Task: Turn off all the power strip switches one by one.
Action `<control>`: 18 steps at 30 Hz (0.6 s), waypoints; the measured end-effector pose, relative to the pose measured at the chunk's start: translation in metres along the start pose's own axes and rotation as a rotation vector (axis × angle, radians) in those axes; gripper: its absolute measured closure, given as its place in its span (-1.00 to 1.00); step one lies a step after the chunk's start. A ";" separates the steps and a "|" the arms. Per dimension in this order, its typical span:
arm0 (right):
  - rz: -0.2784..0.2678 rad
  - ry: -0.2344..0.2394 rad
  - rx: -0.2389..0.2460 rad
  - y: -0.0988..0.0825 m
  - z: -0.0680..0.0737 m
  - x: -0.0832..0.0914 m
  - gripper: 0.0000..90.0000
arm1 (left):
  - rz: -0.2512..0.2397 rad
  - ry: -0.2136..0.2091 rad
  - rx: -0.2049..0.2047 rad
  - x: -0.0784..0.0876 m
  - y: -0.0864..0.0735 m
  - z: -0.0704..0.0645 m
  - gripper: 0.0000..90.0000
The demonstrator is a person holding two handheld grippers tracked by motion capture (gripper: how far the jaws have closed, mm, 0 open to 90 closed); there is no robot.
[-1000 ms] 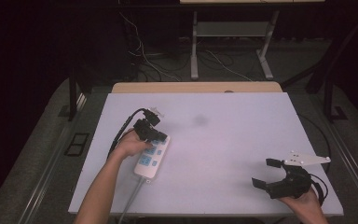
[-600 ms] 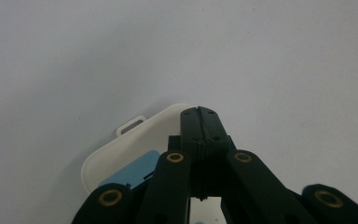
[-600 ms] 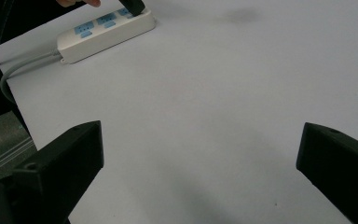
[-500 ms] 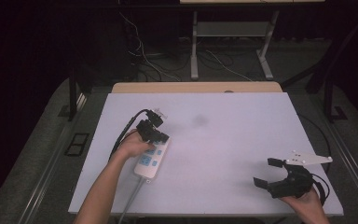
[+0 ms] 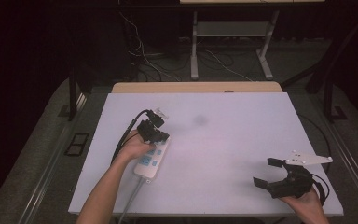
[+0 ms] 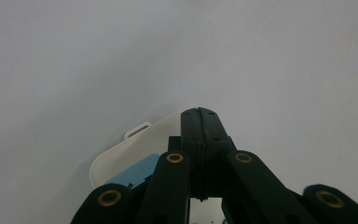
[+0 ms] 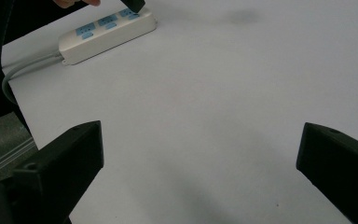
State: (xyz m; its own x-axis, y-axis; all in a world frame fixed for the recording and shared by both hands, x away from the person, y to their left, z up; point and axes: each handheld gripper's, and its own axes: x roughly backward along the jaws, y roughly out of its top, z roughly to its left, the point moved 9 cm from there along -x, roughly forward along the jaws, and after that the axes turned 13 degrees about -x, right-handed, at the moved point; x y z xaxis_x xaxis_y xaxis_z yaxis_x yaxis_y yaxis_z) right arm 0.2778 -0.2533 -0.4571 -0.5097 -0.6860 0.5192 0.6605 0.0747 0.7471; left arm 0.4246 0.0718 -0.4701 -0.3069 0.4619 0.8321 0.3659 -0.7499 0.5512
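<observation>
- The left tongs (image 5: 154, 132) sit at the left-middle of the white table (image 5: 223, 140), held by the person's left hand (image 5: 135, 148), with a black cable trailing off toward the table's left edge.
- Their jaws are pressed together with nothing between them; in the left gripper view the two black tips (image 6: 199, 122) meet in a single seam, right above the far end of the power strip.
- The white power strip (image 5: 151, 159) lies flat on the table under that hand, running slantwise toward the near edge, its blue sockets facing up and its grey cord (image 5: 129, 203) leaving over the near edge.
- In the left gripper view the strip's rounded white end (image 6: 135, 149) and one blue socket show just beside and below the closed tips.
- A faint dark smudge (image 5: 199, 120) marks the table near its middle.
- The right tongs (image 5: 271, 171) rest at the near right corner of the table, well apart from the strip, in the person's right hand (image 5: 307, 203).
- Their jaws are spread wide and hold nothing; the right gripper view shows bare table between them and the power strip (image 7: 107, 35) far off.
</observation>
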 end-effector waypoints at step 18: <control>0.000 0.002 -0.005 0.000 -0.001 -0.001 -0.99 | -0.105 -0.025 0.041 0.046 -0.009 -0.010 0.66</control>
State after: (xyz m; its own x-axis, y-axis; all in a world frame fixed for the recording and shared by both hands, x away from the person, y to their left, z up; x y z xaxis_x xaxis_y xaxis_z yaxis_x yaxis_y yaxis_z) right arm 0.2791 -0.2535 -0.4577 -0.5086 -0.6879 0.5179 0.6631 0.0707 0.7452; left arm 0.3986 0.0953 -0.4369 -0.3241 0.5490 0.7704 0.3686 -0.6768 0.6373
